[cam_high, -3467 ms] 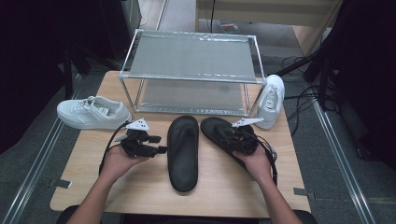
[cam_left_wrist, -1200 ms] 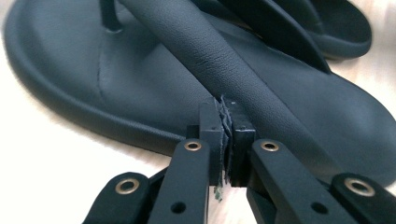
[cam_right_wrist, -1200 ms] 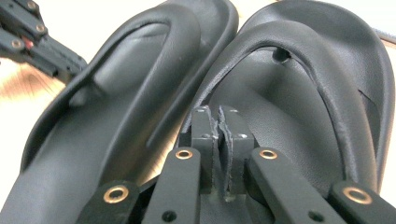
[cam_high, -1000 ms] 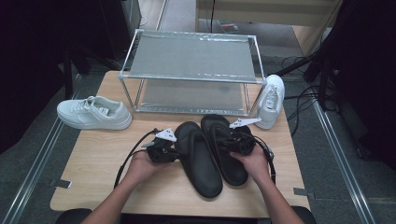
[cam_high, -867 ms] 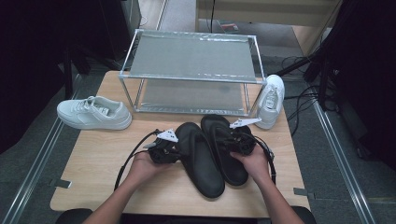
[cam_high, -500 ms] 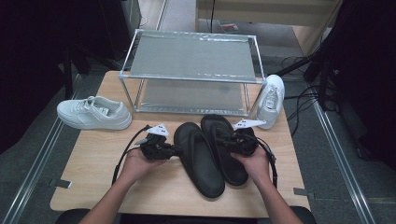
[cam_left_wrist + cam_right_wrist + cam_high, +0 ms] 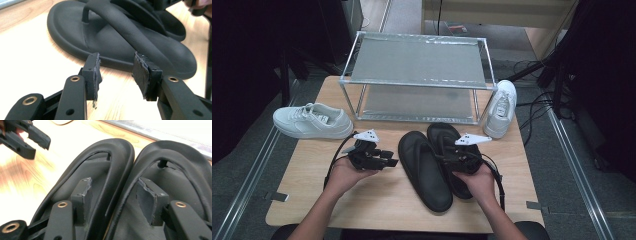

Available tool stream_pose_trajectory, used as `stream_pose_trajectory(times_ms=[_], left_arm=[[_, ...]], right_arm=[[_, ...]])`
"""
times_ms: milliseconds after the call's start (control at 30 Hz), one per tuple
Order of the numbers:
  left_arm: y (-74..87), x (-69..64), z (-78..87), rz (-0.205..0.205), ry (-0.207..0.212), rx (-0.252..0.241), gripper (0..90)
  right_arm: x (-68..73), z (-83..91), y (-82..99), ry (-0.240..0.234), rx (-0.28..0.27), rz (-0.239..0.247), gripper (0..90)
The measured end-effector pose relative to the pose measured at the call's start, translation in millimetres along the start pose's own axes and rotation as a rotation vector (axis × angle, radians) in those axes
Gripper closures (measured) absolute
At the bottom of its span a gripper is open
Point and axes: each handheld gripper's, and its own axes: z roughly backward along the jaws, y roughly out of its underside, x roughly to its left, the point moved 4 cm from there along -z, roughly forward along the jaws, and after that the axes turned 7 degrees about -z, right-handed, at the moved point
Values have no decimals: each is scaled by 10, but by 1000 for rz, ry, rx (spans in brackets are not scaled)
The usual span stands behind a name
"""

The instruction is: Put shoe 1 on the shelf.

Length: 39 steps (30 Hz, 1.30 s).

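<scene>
Black rubber flip-flop sandals [image 7: 434, 167] lie side by side on the wooden counter [image 7: 377, 200].
Left gripper [image 7: 388, 162] and right gripper [image 7: 447, 159] have just been opening; both gape, pressing on nothing.

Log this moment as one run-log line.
left hand-held gripper: just opened, empty, beside left flip-flop | right hand-held gripper: just opened, above the flip-flops' touching edges | right flip-flop: on table

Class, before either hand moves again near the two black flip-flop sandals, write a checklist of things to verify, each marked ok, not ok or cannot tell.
1. Left gripper has let go: ok, jaws just opened, nothing between them.
2. Right gripper has let go: ok, jaws just opened, pads off the straps.
3. Two black flip-flop sandals lie side by side: ok.
4. Sandals flat on the wooden table: ok.
5. Metal two-shelf rack top shelf free: ok.
</scene>
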Motion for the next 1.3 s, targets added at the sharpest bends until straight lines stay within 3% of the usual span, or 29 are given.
stream_pose_trajectory(times_ms=[133,233,700,967,1300], left_arm=[[21,56,36,25,-8,5,517],[26,88,64,21,-33,0,487],[48,200,79,34,-48,4,408],[0,216,96,16,-44,-24,412],[-4,268,77,27,-46,-10,411]], right_arm=[[10,-36,29,3,11,-17,425],[16,-63,51,6,22,-27,401],[59,-214,151,43,64,-31,398],[75,-259,187,92,47,-25,476],[94,-255,199,135,34,-22,563]])
